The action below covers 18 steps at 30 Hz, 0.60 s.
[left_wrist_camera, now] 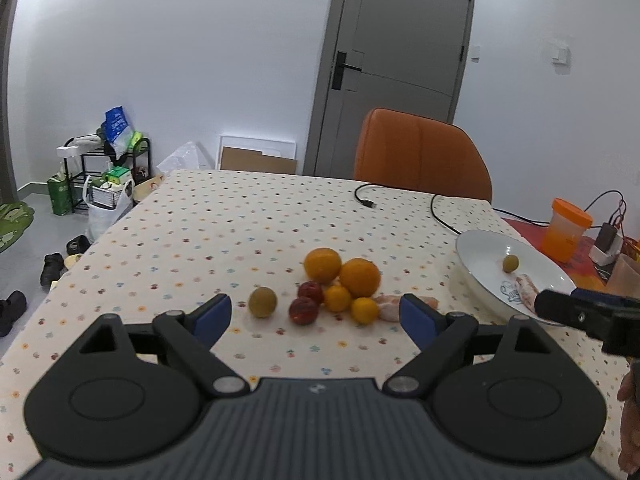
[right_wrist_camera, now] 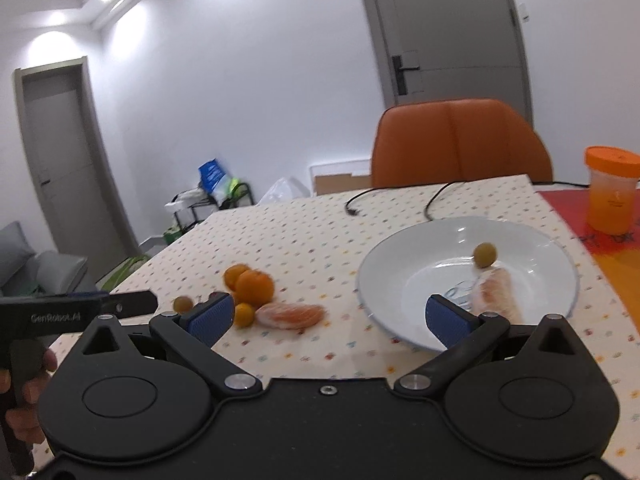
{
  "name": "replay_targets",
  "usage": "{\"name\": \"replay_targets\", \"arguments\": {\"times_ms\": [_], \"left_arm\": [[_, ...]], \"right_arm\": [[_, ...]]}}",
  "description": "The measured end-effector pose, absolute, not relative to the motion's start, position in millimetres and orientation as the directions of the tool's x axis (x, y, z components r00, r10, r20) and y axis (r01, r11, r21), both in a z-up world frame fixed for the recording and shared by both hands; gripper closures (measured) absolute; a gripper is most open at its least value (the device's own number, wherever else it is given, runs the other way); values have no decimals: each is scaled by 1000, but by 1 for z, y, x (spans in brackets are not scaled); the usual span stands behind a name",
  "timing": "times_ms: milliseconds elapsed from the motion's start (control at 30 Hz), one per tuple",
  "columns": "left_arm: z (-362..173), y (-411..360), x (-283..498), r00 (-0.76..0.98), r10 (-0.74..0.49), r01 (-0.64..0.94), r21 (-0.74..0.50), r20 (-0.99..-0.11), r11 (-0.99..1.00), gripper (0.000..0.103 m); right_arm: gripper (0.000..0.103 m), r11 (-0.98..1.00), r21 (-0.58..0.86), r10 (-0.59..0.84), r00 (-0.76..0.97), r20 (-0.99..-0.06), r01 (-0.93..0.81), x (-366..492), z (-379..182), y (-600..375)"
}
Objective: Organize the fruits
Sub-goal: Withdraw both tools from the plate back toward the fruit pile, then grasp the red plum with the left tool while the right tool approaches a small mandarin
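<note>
Both grippers, left gripper (left_wrist_camera: 316, 314) and right gripper (right_wrist_camera: 328, 318), are gaping wide, holding nothing. Fruit pile (left_wrist_camera: 340, 284) is lying just ahead of the left one on the dotted tablecloth (left_wrist_camera: 240, 224); white plate (right_wrist_camera: 400, 272) is sitting under the right.

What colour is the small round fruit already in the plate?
Yellowish green, like an olive. The small round fruit shows best in the right wrist view.

Worktop (left_wrist_camera: 248, 216) has a dotted cream cloth. Lying on it: two oranges (left_wrist_camera: 342, 272), two small tangerines (left_wrist_camera: 352, 304), two red fruits (left_wrist_camera: 307, 302), a green-brown fruit (left_wrist_camera: 263, 301), peeled segments (right_wrist_camera: 290, 315), white plate (right_wrist_camera: 400, 276), black cable (left_wrist_camera: 438, 210), orange-lidded cup (right_wrist_camera: 611, 190) on a red mat.
</note>
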<state>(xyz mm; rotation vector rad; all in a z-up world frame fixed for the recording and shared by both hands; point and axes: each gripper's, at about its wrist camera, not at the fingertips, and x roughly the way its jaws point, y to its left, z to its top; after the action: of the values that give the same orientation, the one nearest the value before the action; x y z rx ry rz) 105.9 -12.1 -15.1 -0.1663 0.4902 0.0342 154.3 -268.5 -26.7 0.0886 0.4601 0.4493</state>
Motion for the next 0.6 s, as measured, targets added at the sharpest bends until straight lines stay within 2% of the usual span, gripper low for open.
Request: {"name": "replay_targets", "arguments": {"times_ms": [200, 300, 433, 600], "left_arm": [[-22, -1, 106, 878, 12, -103, -164, -478, 981, 16], [-23, 2, 105, 882, 15, -107, -169, -472, 980, 22], [-27, 4, 107, 878, 3, -98, -175, -478, 980, 36], [-32, 7, 111, 880, 7, -106, -182, -476, 978, 41]], "right_arm": [[0, 886, 179, 462, 777, -427, -428, 156, -30, -254], [3, 879, 173, 473, 772, -424, -444, 156, -31, -249], [17, 874, 158, 480, 759, -440, -460, 159, -34, -238], [27, 865, 157, 491, 736, -467, -477, 164, -38, -224]]}}
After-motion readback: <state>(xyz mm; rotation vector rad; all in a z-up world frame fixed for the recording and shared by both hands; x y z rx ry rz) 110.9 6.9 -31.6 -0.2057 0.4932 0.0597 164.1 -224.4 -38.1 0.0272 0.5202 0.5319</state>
